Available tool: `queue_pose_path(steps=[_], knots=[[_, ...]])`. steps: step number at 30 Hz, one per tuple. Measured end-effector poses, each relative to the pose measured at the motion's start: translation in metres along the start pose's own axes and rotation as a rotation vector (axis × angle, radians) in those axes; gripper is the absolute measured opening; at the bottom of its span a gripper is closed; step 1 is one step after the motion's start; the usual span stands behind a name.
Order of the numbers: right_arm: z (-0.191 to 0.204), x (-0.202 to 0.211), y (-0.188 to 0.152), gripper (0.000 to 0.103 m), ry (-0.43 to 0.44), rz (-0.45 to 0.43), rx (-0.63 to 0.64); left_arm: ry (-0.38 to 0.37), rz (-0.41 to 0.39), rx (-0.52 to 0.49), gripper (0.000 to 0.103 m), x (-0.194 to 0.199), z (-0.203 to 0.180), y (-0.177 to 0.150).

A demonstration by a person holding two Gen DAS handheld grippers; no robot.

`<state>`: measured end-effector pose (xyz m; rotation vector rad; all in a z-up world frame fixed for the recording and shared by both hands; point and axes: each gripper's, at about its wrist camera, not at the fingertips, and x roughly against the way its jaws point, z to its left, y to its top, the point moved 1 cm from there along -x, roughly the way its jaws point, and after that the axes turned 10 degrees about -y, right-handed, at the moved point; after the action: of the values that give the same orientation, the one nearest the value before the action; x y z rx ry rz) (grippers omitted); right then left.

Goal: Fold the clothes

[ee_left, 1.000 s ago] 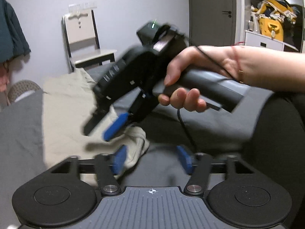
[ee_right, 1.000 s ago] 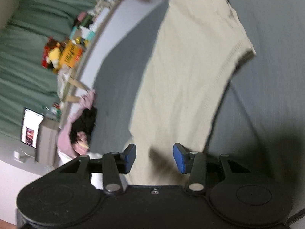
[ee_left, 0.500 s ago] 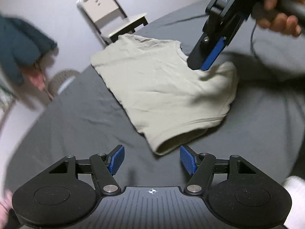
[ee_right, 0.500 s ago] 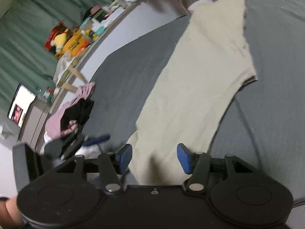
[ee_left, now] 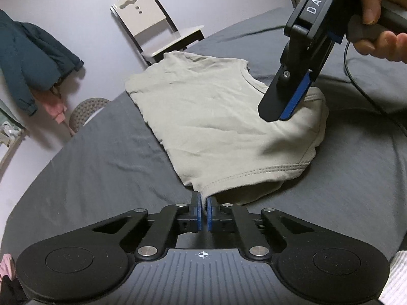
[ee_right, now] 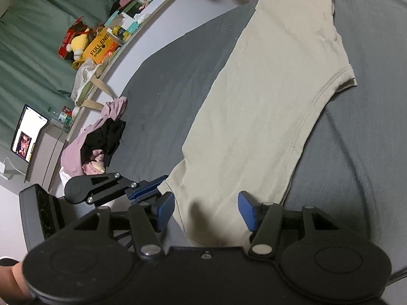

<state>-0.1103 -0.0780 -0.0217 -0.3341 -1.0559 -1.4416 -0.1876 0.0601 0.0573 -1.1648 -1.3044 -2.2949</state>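
A beige T-shirt (ee_left: 218, 117) lies flat on the dark grey bed cover (ee_left: 101, 167). My left gripper (ee_left: 202, 212) is shut on the shirt's near hem corner; the cloth runs in between the blue pads. In the right wrist view that same left gripper (ee_right: 150, 190) pinches the shirt's (ee_right: 267, 96) edge at lower left. A hand holds my right gripper (ee_left: 277, 117) tilted down just over the shirt beside the collar. Its blue fingers (ee_right: 165, 207) stand apart, so the right gripper (ee_right: 206, 211) is open, with cloth lying below the gap and nothing gripped.
A pale chair (ee_left: 157, 25) stands behind the bed. A dark teal jacket (ee_left: 30, 61) hangs at left above a round grey stool (ee_left: 89, 109). A pile of pink and black clothes (ee_right: 99, 142) lies at the bed's edge. A cluttered shelf (ee_right: 106, 40) and lit screen (ee_right: 28, 134) sit beyond.
My left gripper has moved up to the shirt's near corner and shut on it. The right gripper has come lower over the shirt and is still open.
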Motion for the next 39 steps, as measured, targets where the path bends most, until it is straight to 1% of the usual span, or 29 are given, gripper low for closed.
queue_pose_path(steps=[1, 5, 7, 9, 12, 15, 17, 18, 20, 21, 23, 25, 26, 27, 28, 31, 33, 35, 39], knots=[[0.001, -0.001, 0.000, 0.055, -0.003, 0.005, 0.003, -0.014, 0.014, 0.001, 0.002, -0.002, 0.000, 0.000], [0.003, -0.004, -0.002, 0.055, -0.015, 0.023, 0.016, -0.011, 0.047, -0.050, 0.002, -0.001, -0.008, -0.003], [0.003, -0.004, -0.002, 0.056, -0.016, 0.034, 0.019, -0.023, 0.057, -0.053, 0.001, 0.001, -0.011, -0.005], [0.005, -0.004, -0.004, 0.057, -0.025, 0.042, 0.037, -0.042, 0.066, -0.031, 0.001, 0.004, -0.010, -0.006], [0.008, -0.004, -0.005, 0.057, -0.036, 0.047, 0.068, -0.042, 0.064, -0.022, 0.001, 0.004, -0.009, -0.007], [0.012, 0.000, -0.005, 0.057, -0.045, 0.032, 0.105, -0.001, 0.061, -0.078, 0.002, 0.003, -0.014, -0.008], [0.017, 0.008, -0.006, 0.058, -0.084, -0.003, 0.171, 0.040, 0.053, -0.138, 0.003, 0.007, -0.021, -0.007], [0.022, 0.013, -0.006, 0.058, -0.124, -0.027, 0.227, 0.054, 0.047, -0.179, 0.008, 0.009, -0.024, -0.007], [0.033, 0.021, -0.010, 0.058, -0.197, -0.070, 0.348, 0.083, 0.043, -0.263, 0.011, 0.013, -0.031, -0.011], [0.040, 0.023, -0.013, 0.058, -0.227, -0.082, 0.422, 0.097, 0.042, -0.305, 0.015, 0.015, -0.035, -0.013], [0.055, 0.026, -0.021, 0.059, -0.280, -0.104, 0.574, 0.118, 0.037, -0.380, 0.032, 0.019, -0.041, -0.016], [0.070, 0.025, -0.034, 0.061, -0.310, -0.116, 0.729, 0.142, 0.014, -0.450, 0.078, 0.024, -0.048, -0.018], [0.077, 0.023, -0.041, 0.061, -0.323, -0.119, 0.806, 0.157, -0.006, -0.489, 0.083, 0.026, -0.052, -0.020], [0.084, 0.022, -0.048, 0.062, -0.332, -0.119, 0.886, 0.164, -0.031, -0.524, 0.084, 0.027, -0.055, -0.020], [0.090, 0.020, -0.056, 0.065, -0.337, -0.116, 0.962, 0.164, -0.037, -0.553, 0.084, 0.027, -0.057, -0.020], [0.102, 0.014, -0.077, 0.068, -0.347, -0.094, 1.134, 0.158, -0.010, -0.640, 0.084, 0.019, -0.065, -0.017], [0.106, 0.010, -0.083, 0.071, -0.370, -0.089, 1.189, 0.163, -0.010, -0.690, 0.084, 0.013, -0.070, -0.015], [0.107, 0.007, -0.087, 0.072, -0.397, -0.082, 1.217, 0.165, -0.013, -0.727, 0.084, 0.007, -0.073, -0.011], [0.108, -0.001, -0.094, 0.075, -0.458, -0.068, 1.288, 0.161, -0.024, -0.739, 0.084, 0.000, -0.075, -0.001]])
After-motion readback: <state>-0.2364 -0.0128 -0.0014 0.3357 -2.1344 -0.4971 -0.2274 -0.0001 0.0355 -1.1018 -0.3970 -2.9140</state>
